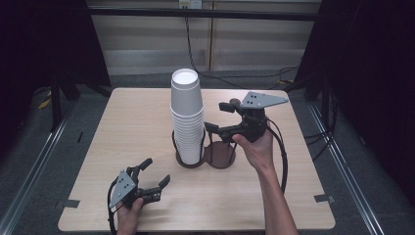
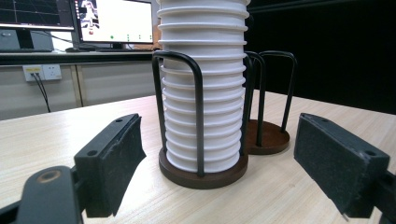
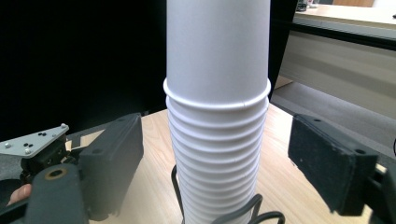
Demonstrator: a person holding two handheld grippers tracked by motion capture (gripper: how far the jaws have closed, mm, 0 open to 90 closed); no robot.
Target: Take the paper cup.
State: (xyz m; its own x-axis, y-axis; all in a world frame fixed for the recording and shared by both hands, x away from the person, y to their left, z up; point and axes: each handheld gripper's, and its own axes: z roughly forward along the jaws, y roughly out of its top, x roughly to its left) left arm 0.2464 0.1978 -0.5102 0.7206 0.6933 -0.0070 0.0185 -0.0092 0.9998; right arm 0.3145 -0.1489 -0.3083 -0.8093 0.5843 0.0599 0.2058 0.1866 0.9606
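**A:** What do we have closest to us?

**B:** Nearest our edge of the counter (image 1: 122, 122), well in front of the cup stack and off to its left, our left tongs (image 1: 152, 177) rest low in the hand, released, jaws spread, holding nothing. In the left gripper view they point toward the foot of the stack.

**A:** And the stack itself?

**B:** The stack of white paper cups (image 1: 187, 117) stands upright in the middle of the counter, nested inside the left ring of a dark two-ring cup holder (image 1: 205, 157). The top cup (image 3: 217, 51) sits higher than the tightly packed rims below it. The holder's right ring, just beside the stack, stands empty.

**A:** Where are our right tongs?

**B:** Our right tongs (image 1: 218, 116) hang just to the right of the stack, raised to about its upper half. They are released too; in the right gripper view the jaws stand wide on either side of the cups without touching them.

**A:** So which step is this?

**B:** We judge it the approach, before any grasp. Next the right tongs likely need to ease forward around the top cup, close gently so the thin wall does not crumple, then lift straight up clear of the stack.
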